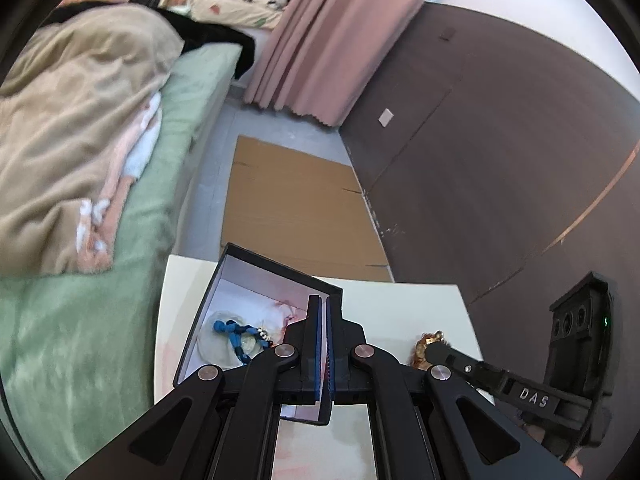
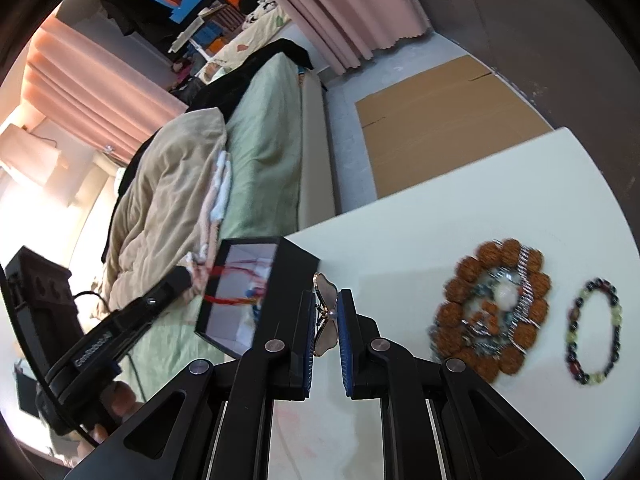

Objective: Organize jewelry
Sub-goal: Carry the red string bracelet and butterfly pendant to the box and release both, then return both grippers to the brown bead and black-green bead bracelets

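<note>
Nearest in the right wrist view, the right gripper pinches a butterfly-shaped brooch with pale pearly wings, gold edging and a small pearl at its centre; the brooch stands on edge between the blue pads, its wings showing above and below the fingertips. The gripper hangs over the white surface. Just beyond and to its left sits an open black cardboard box with a white lining, with red cord and blurred blue bits visible inside.

To the right on the surface lies a ring of large brown ridged beads around a heap of silver and white jewelry, and beside that, apart from it, a bracelet of dark and pale green beads.

In the left wrist view, the left gripper has its fingers pressed together with nothing between them, over the box's near right part. Inside the box rests a blue beaded strand on a clear plastic pouch.

Farther off are flattened brown cardboard on the floor, a bed with a green sheet and a tan blanket, and pink curtains.
</note>
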Demonstrator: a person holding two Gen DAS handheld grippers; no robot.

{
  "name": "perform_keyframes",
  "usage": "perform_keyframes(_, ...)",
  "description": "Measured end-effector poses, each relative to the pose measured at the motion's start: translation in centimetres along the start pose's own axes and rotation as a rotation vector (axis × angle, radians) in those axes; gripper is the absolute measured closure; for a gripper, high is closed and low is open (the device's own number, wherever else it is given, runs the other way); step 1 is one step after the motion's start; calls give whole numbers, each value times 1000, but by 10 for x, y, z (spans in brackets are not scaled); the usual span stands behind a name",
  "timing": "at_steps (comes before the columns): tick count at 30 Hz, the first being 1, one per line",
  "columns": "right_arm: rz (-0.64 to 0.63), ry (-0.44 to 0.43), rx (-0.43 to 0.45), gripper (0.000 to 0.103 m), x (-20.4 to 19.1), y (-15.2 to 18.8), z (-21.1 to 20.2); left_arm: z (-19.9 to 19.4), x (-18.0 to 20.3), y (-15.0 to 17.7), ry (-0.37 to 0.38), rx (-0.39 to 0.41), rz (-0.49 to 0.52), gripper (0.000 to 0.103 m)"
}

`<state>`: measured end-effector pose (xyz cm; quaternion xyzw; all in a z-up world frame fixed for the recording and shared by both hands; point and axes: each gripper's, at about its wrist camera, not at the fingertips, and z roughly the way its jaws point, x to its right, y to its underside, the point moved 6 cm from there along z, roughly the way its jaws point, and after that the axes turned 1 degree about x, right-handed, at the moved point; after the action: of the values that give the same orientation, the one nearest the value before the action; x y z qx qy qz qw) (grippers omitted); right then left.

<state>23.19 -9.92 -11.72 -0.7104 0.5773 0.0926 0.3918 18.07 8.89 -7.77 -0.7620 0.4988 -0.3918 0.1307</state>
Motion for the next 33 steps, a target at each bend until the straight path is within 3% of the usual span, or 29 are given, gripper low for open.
perform_keyframes(6,-21,-76,-9,90,-23,-5,15,0,-16,-10,-32,7,-62,87)
perform_keyframes(8,-27,-91,-15,90,-30,-6,20,-3,-20,-12,-40,20,-70,69)
perform_keyframes(10,-31,-111,-21,90,-38,-7,26,-8,-23,-15,-49,47,-72,39)
perform_keyframes(12,-36,-127,-26,90,-46,-7,30,-16,-26,-19,-65,85,-70,31)
perform_keyframes(16,-47,-201,-14,90,-67,-8,38,-29,-36,-24,-80,121,-84,30)
perform_keyframes(18,-66,-214,-34,68,-74,-5,43,-33,-40,-25,-87,130,-99,30)
perform_keyframes(19,-67,-204,-30,50,-74,-5,43,-34,-42,-25,-91,134,-105,30)
perform_keyframes(20,-66,-194,-18,48,-73,-5,42,-36,-43,-25,-91,137,-108,30)
perform_keyframes(31,3,-135,28,47,-35,-8,7,-36,-20,-18,-77,134,-40,30)
perform_keyframes(33,7,-99,33,41,-28,-8,0,-35,-13,-14,-76,129,-20,28)
